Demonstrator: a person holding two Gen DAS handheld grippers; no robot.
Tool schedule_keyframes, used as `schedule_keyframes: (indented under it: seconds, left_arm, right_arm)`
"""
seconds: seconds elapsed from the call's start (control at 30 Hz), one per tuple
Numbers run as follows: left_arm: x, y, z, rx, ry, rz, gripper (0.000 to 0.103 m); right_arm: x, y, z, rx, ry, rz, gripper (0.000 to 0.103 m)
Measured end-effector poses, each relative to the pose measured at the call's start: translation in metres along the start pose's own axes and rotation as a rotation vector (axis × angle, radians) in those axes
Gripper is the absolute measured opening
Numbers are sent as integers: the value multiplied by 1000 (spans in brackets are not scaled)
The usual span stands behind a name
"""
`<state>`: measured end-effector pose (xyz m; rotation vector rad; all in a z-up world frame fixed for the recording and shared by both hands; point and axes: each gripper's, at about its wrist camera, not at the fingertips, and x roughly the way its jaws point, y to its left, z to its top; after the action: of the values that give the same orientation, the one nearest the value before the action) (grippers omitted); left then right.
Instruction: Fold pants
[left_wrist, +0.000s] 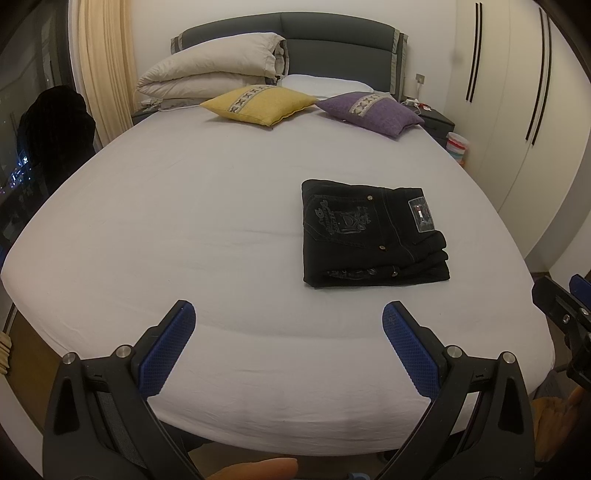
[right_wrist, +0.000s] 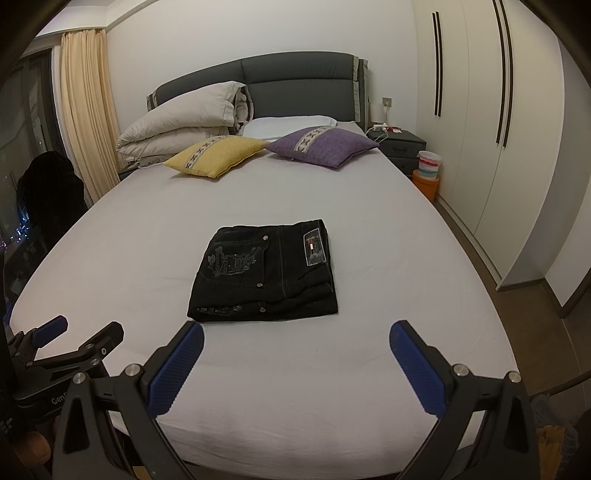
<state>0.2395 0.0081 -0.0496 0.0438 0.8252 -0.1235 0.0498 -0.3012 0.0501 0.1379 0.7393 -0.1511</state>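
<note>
The left gripper (left_wrist: 289, 321) has its blue-padded fingers spread wide and holds nothing; it hangs over the near edge of the bed (left_wrist: 184, 229), touching neither sheet nor cloth. The right gripper (right_wrist: 296, 341) is spread just as wide, also empty, and likewise sits over the near edge. Beyond both lie the pants (right_wrist: 264, 271), black denim folded into a compact, roughly square stack with several layers showing along its near and right sides. The top face shows a back pocket with pale embroidered stitching, small metal rivets, and a rectangular brand patch near the right edge. The stack rests flat on the pale sheet, in the near half of the bed and toward its right side, apart from both grippers. In the left wrist view the pants (left_wrist: 373, 232) sit right of centre, and the right gripper appears only as a sliver at the right border; the right wrist view centres the stack and shows the left gripper whole at lower left, fingers apart. Toward the head of the bed lie a yellow cushion (right_wrist: 216, 155) and a purple cushion (right_wrist: 321, 146), with a folded duvet (right_wrist: 188, 118) at the far left corner against the headboard (right_wrist: 295, 85). Only the right wrist view shows the orange box (right_wrist: 425, 184) under the striped container beside the nightstand (right_wrist: 400, 144).
</note>
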Motion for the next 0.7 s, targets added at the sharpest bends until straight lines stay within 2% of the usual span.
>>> schedule_keyframes:
  seconds: [0.7]
  left_arm:
    - [6, -1, -1, 13, 13, -14, 103]
  right_arm:
    - [0, -1, 0, -1, 5, 1, 103]
